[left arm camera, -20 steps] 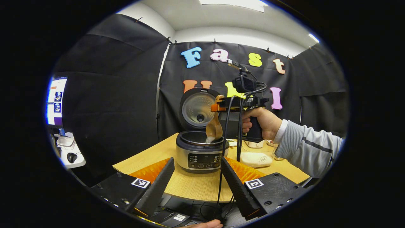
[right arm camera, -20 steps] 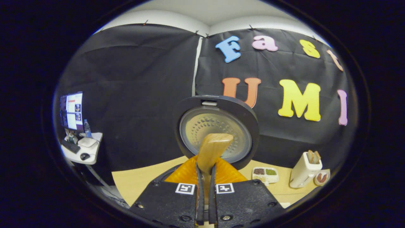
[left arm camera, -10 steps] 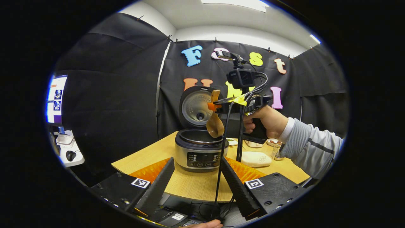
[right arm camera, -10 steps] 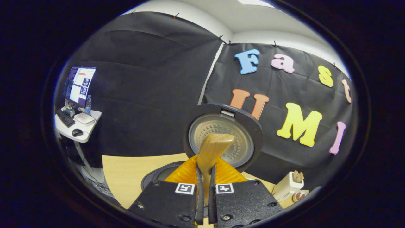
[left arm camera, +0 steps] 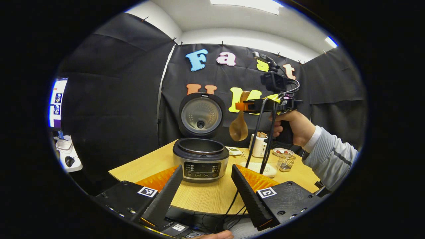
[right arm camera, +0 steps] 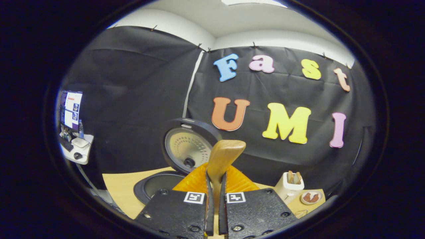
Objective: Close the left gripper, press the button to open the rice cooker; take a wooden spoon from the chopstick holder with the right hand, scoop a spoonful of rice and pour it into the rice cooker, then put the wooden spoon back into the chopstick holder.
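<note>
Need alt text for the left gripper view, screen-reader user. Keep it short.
A hand holds the right gripper above a wooden table, shut on a wooden spoon hanging bowl-down to the right of the open rice cooker. The left gripper, fingers apart, frames the cooker from below; a white chopstick holder stands behind.

The rice cooker (left arm camera: 201, 159) stands on the wooden counter (left arm camera: 206, 196), a silver body with a dark control panel in front, its round lid (left arm camera: 200, 114) swung fully upright behind the open pot. The wooden spoon (left arm camera: 239, 126) hangs in the air to the right of the cooker, bowl down, handle up, pinched by the right claw (left arm camera: 244, 106). The white chopstick holder (left arm camera: 258, 145) stands farther back on the counter, with wooden pieces poking out of its top.
</note>
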Demonstrator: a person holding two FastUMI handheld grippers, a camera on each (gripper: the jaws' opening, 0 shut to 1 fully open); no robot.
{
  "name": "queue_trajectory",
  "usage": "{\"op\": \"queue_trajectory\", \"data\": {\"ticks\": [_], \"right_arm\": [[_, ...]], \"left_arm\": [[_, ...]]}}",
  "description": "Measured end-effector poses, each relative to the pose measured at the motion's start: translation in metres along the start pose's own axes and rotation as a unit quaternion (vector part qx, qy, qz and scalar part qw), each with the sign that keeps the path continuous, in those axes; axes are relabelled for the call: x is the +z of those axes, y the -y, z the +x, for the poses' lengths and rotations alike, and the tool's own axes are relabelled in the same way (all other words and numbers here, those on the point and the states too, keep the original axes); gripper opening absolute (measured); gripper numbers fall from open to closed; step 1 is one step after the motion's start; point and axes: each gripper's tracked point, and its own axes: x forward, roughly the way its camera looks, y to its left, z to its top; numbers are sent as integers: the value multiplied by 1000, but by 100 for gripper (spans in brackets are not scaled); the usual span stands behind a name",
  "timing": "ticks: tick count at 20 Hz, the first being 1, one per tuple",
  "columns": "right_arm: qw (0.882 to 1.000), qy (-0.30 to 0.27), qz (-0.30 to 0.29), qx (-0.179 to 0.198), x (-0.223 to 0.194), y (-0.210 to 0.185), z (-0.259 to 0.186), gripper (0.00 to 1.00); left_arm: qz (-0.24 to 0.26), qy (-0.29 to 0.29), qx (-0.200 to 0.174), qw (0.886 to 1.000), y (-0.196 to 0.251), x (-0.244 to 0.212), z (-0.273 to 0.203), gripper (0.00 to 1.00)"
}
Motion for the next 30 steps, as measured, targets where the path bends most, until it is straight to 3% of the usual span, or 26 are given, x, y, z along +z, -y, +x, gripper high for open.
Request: {"op": "queue_trajectory", "data": {"ticks": [10, 14, 20, 30], "right_arm": [[991, 20, 58, -118, -2, 162, -68, 11], [985, 26, 69, -153, -11, 208, -100, 11], [977, 8, 73, -200, -68, 274, -122, 12], [960, -42, 175, -214, -181, 323, -91, 13]], "left_arm": [[1, 2, -10, 1000, 31, 2, 15, 94], [-7, 15, -15, 1000, 52, 14, 19, 94], [-1, 23, -24, 999, 80, 19, 39, 94], [10, 7, -34, 999, 110, 10, 74, 94]]}}
